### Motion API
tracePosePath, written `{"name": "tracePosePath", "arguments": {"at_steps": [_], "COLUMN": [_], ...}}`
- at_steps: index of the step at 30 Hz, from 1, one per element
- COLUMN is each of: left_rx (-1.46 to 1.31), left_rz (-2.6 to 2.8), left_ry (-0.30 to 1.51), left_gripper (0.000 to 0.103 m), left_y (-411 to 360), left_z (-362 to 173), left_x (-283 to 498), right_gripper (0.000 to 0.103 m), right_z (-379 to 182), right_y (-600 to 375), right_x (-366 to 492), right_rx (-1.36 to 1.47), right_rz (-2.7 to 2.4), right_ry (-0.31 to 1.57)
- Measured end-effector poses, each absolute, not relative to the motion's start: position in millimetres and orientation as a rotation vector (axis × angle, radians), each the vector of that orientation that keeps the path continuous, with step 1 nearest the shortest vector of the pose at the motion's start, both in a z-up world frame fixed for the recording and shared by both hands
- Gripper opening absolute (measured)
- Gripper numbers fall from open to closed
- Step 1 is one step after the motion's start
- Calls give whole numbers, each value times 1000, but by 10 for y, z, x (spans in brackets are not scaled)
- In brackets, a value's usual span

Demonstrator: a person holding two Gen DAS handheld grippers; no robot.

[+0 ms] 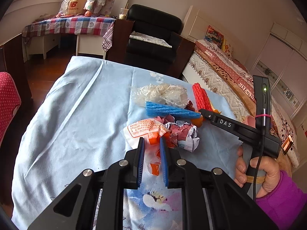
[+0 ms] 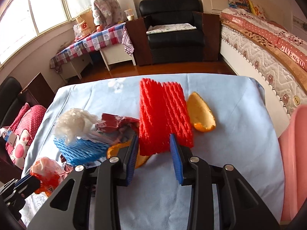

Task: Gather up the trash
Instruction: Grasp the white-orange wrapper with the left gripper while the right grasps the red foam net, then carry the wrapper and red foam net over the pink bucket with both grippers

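Note:
Trash lies on a light blue cloth-covered table [image 1: 76,115]. My left gripper [image 1: 151,140] has its blue pads around an orange-and-white plastic wrapper [image 1: 145,132], jaws narrowed on it. Beside it lie crumpled paper [image 1: 184,136], a blue foam net [image 1: 170,112] and clear plastic film [image 1: 161,94]. My right gripper [image 2: 153,140] is open, its jaws on either side of the near end of a red foam net [image 2: 163,115]. Orange peel [image 2: 201,113] lies right of the net; another peel piece [image 2: 115,149] lies by the left finger. The blue net [image 2: 82,149] shows at left.
A pink object [image 2: 293,153] stands at the table's right edge. A black armchair [image 2: 172,30] and a checked-cloth desk [image 2: 96,38] stand beyond the table. A bed [image 2: 268,44] runs along the right. A red dotted cushion [image 1: 7,103] is at left.

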State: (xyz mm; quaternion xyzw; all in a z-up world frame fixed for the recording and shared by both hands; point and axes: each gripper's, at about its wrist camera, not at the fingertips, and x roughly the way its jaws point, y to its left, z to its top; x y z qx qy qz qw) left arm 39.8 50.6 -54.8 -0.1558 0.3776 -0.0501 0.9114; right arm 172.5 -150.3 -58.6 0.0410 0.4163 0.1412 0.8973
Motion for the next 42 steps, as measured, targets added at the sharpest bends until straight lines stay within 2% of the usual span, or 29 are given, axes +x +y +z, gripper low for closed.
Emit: {"name": "tracePosePath", "arguments": {"at_steps": [1,4,7,23,42], "left_rx": [-320,-319,-315,-263,-184], "left_rz": [-104,-105,-106,-157,-302], "left_ry": [777,770,759,678,632], "left_gripper": [15,15,15,15,15], "left_y": [507,505,490,124,-786], "left_z": [-548,-524,-488,-82,300], "left_x": [400,390,372,171,223], "right_gripper": [26,16,11,10,10], "right_z": [-586,-541,-460,137,235], "right_y": [-1515,-1565,-1622,-2018,-2868], "right_x": [1713,1668,1566,745,319], "right_rx": [91,101,106,186,294], "right_rz": [290,295,302,356,230], "right_ry": [859,848,830,708,626]}}
